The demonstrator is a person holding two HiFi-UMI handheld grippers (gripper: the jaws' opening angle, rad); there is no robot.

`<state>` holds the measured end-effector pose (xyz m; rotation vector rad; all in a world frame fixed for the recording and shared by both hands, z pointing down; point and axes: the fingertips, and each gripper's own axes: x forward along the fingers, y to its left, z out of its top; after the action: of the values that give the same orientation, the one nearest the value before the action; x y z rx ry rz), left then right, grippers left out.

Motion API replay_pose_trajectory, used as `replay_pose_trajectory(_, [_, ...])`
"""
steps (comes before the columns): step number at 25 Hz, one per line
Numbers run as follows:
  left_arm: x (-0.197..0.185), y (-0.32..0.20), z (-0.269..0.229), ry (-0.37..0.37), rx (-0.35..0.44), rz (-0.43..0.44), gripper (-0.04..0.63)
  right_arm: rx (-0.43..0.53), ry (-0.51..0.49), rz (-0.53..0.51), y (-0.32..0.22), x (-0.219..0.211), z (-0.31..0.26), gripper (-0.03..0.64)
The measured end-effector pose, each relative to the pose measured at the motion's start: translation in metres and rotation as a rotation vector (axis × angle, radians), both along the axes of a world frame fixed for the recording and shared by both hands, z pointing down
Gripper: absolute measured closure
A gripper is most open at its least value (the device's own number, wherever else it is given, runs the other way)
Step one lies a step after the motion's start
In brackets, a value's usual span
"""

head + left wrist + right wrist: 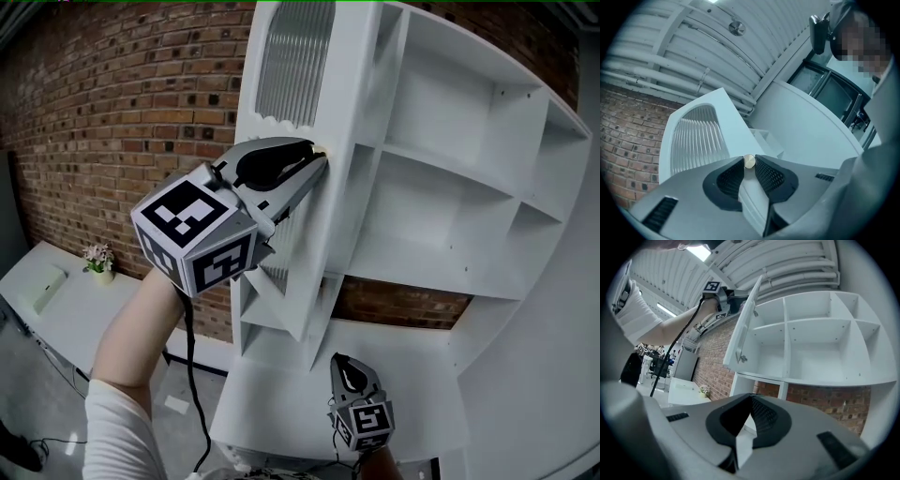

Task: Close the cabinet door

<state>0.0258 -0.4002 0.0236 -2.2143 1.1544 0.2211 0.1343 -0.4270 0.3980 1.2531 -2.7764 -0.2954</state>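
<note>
Both left gripper (322, 157) fingers (769, 174) on cabinet door knob (749, 161).

Right gripper (751, 398): jaw tips together, nothing between.
Ahead: white cabinet (786, 348), open shelves bare.
Door (746, 326) swung out at left.
Left gripper (740, 297) at the door's upper edge, on an arm in a white sleeve (635, 312).
Brick wall (715, 357) behind.
Low left: table (684, 386), small plant (704, 390).

Cabinet door (328, 141): white; inset panel (295, 61) pale, vertically ribbed. Knob (749, 161): brass-gold. Cabinet (450, 187): white throughout. Wall (122, 103): red-brown brick, paler mortar. Left gripper (320, 157): grey, black cross-hatched pads (771, 176); marker cube (192, 234) black-and-white squares. Flowers (97, 255): probably pinkish.
</note>
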Motion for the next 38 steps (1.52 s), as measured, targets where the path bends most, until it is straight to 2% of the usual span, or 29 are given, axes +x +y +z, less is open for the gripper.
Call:
replay_pose_trajectory(3, [0.013, -0.013, 0.0, 0.002, 0.018, -0.039, 0.506, 0.004, -0.02, -0.007, -0.01, 0.016, -0.002, 0.609])
replay_pose_trajectory(6, [0.02, -0.027, 0.0, 0.006, 0.05, -0.114, 0.506, 0.002, -0.031, -0.009, -0.024, 0.029, -0.002, 0.609])
replay_pose_trajectory(12, [0.042, -0.059, 0.002, 0.005, 0.099, -0.226, 0.506, -0.012, -0.01, -0.031, -0.052, 0.05, 0.012, 0.609])
replay_pose_trajectory(16, [0.05, -0.077, -0.002, -0.008, 0.146, -0.309, 0.506, -0.05, -0.067, -0.044, -0.073, 0.055, 0.018, 0.609])
replay_pose_trajectory(18, [0.053, -0.086, -0.002, -0.014, 0.148, -0.318, 0.506, -0.06, -0.092, -0.044, -0.079, 0.057, 0.018, 0.609])
replay_pose_trajectory(23, [0.06, -0.111, -0.001, -0.011, 0.105, -0.293, 0.506, -0.018, -0.07, -0.048, -0.091, 0.057, 0.009, 0.609])
replay_pose_trajectory(27, [0.063, -0.125, -0.002, -0.019, 0.135, -0.313, 0.506, -0.016, -0.08, -0.044, -0.103, 0.059, 0.004, 0.609])
replay_pose_trajectory(32, [0.065, -0.143, 0.0, -0.017, 0.121, -0.294, 0.505, -0.02, -0.094, -0.039, -0.114, 0.062, 0.005, 0.609])
replay_pose_trajectory(38, [0.065, -0.165, -0.002, 0.021, 0.106, -0.259, 0.5, -0.027, -0.093, -0.05, -0.128, 0.059, 0.01, 0.609])
